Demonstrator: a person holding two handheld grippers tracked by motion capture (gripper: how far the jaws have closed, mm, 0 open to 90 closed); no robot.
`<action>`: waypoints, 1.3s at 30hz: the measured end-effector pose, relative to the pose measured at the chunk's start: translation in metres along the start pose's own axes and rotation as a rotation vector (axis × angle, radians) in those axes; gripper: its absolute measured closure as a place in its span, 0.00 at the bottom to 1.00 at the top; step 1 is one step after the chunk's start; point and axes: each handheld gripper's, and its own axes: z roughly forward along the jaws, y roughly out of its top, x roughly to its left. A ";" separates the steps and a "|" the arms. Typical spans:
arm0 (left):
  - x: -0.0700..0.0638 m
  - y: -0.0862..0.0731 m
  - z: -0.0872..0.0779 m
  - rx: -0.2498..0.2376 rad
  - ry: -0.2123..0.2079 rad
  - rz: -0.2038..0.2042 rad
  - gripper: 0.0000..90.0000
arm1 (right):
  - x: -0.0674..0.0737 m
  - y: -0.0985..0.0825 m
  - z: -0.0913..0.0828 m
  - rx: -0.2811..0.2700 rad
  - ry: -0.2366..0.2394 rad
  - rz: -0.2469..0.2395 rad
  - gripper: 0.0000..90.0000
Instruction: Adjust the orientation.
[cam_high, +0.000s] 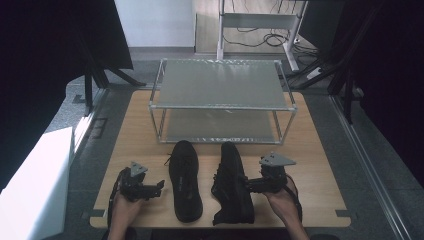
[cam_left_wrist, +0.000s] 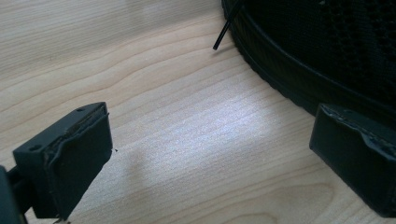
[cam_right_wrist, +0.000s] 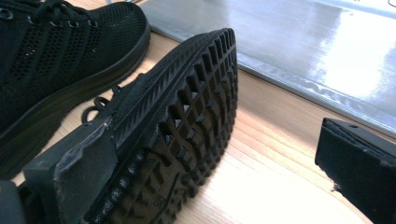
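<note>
Two black mesh shoes lie on the wooden table (cam_high: 310, 165). The left shoe (cam_high: 185, 181) stands upright on its sole. The right shoe (cam_high: 233, 186) is tipped on its side, with its treaded sole (cam_right_wrist: 187, 140) turned toward my right gripper (cam_high: 250, 184). That gripper (cam_right_wrist: 219, 158) is open, its left jaw close against the sole's edge and its right jaw over bare wood. My left gripper (cam_high: 158, 188) is open just left of the upright shoe. In the left gripper view, this gripper (cam_left_wrist: 210, 158) has only wood between its jaws, and the shoe's side (cam_left_wrist: 327, 56) is beside the right jaw.
A two-shelf metal-framed rack (cam_high: 222, 102) stands at the back of the table, right behind the shoes' toes. Its lower shelf (cam_right_wrist: 317, 42) is near the tipped shoe's toe. A loose lace end (cam_left_wrist: 224, 32) hangs off the upright shoe. Floor surrounds the table.
</note>
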 end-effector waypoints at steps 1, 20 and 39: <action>0.000 0.000 0.000 0.001 0.000 0.000 0.00 | -0.004 0.000 -0.002 0.004 -0.006 0.004 0.00; -0.001 0.000 0.001 0.016 0.001 0.006 0.00 | -0.027 -0.008 -0.020 0.009 -0.078 0.040 0.00; 0.000 0.000 0.002 0.020 0.003 0.002 0.00 | -0.054 -0.023 -0.031 0.043 -0.095 0.110 0.08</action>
